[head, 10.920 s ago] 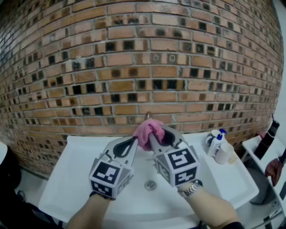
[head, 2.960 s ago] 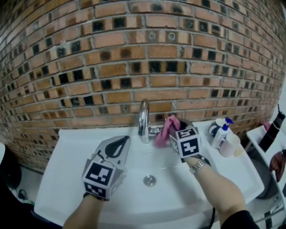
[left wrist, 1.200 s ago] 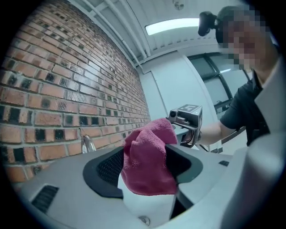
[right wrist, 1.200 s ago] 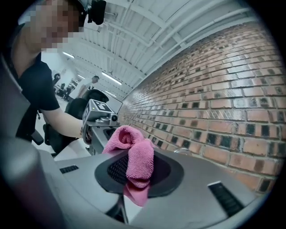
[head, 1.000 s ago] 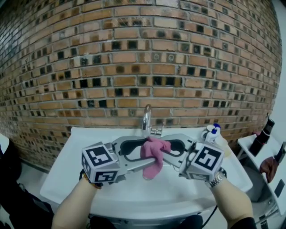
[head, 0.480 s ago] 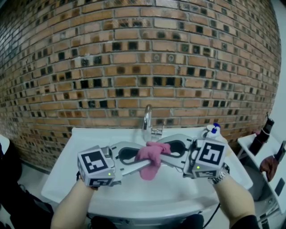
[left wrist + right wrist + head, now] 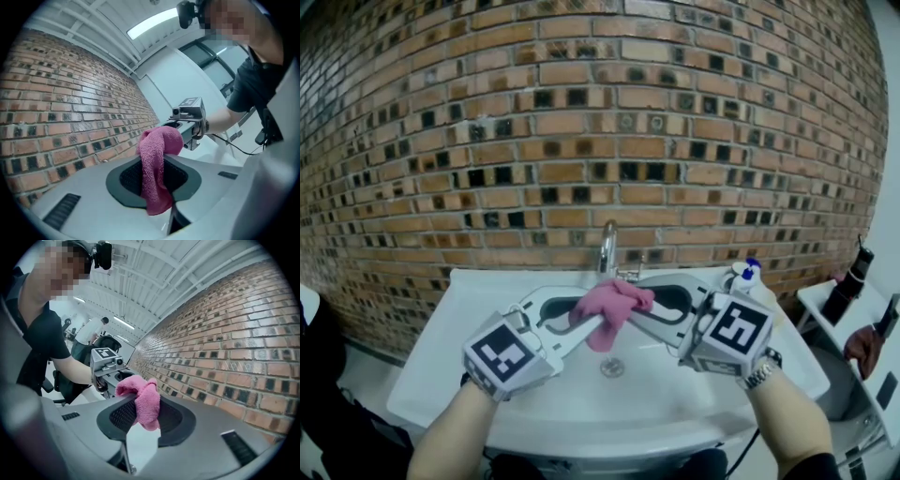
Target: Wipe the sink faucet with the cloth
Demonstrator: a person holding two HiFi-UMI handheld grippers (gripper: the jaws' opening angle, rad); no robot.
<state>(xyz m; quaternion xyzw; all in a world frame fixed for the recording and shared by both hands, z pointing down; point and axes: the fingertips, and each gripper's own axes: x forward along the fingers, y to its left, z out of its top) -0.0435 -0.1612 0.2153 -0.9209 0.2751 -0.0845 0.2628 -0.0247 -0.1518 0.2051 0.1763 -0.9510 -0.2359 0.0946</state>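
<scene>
A pink cloth (image 7: 609, 305) hangs bunched between my two grippers, just in front of the chrome faucet (image 7: 607, 248) and above the white sink (image 7: 478, 309). My left gripper (image 7: 592, 323) reaches in from the lower left. Its jaws are closing, and the cloth (image 7: 157, 173) runs down between them, pinched. From the lower right, my right gripper (image 7: 630, 314) is shut on the other end of the cloth (image 7: 143, 401). The two grippers point at each other, nearly tip to tip. The cloth touches neither the faucet nor the basin.
A brick wall rises right behind the faucet. The drain (image 7: 611, 367) lies below the cloth. A small spray bottle and a cup (image 7: 748, 278) stand on the sink's right rim. A dark bottle (image 7: 847, 286) stands on a side shelf at far right.
The left gripper has rolled and risen a little, and its jaws have closed onto the cloth. The cloth's hanging end has been drawn up into a tighter bunch. The right gripper has hardly moved.
</scene>
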